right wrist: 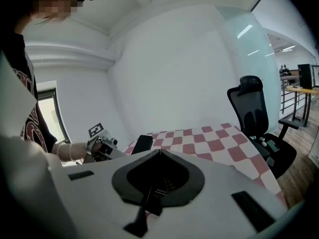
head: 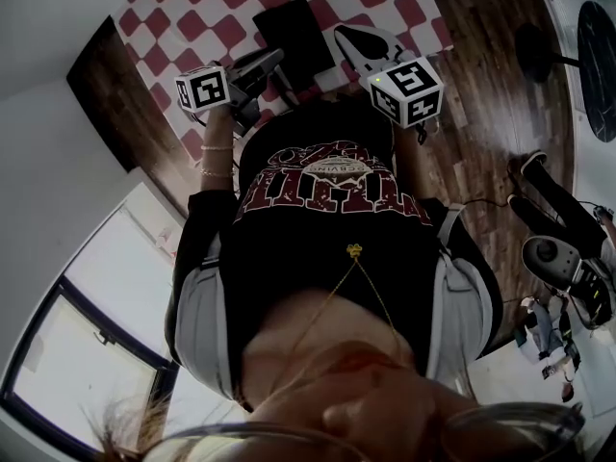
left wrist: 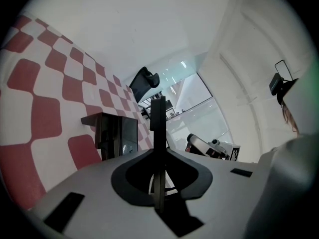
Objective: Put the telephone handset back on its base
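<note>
Over the near edge of the red-and-white checked table (head: pixel 183 27), the left gripper (left wrist: pixel 158 108) is held with its jaws pressed flat together into one thin dark blade, with nothing between them and touching nothing. The right gripper (right wrist: pixel 158 156) hangs beside it, well apart; its jaws also look drawn together and empty, though they are dark against their recess and harder to read. The telephone (head: pixel 294 32), a black boxy unit, sits on the cloth ahead of both grippers, clear of each; I cannot tell the handset from its base. Counted: two grippers, each with one marker cube, the left cube (head: pixel 204 89) and the right cube (head: pixel 408 89); one telephone; one table; one black office chair (right wrist: pixel 259 118) beside the table's far side.
</note>
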